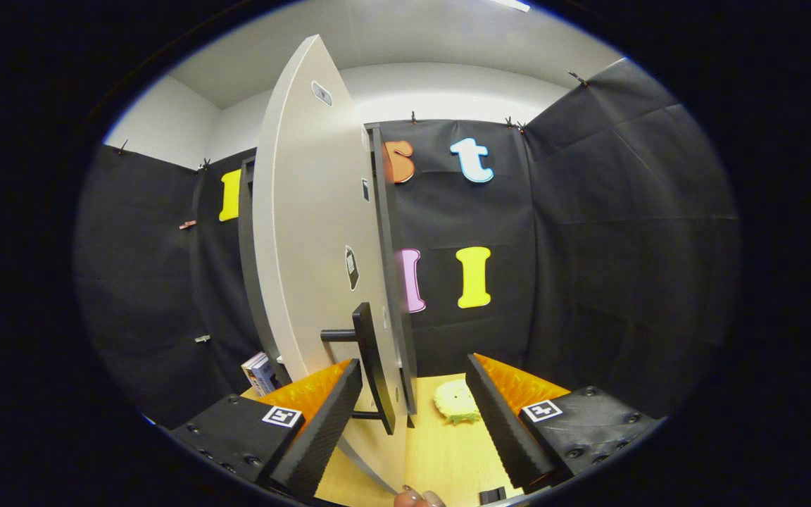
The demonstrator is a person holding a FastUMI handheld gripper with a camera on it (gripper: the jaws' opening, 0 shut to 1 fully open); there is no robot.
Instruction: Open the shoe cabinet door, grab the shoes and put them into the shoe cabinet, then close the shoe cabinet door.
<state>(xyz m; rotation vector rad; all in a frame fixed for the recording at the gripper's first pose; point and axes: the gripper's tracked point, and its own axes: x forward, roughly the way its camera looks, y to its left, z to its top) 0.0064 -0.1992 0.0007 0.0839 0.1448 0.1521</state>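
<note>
The shoe cabinet's white door (314, 232) stands swung open, edge-on toward me, with the dark cabinet frame (390, 267) just behind it. Its black bar handle (372, 366) sits between my fingers, closer to the left finger. My gripper (412, 408) is open, and neither finger presses on the handle. A pale yellow fuzzy slipper (456, 403) lies on the wooden table (441, 451) beyond the fingers, to the right of the door.
A small box-like item (259, 372) stands on the table left of the door, near the cabinet's base. Black booth cloth closes in the back and both sides. A fingertip (416, 498) shows below the fingers.
</note>
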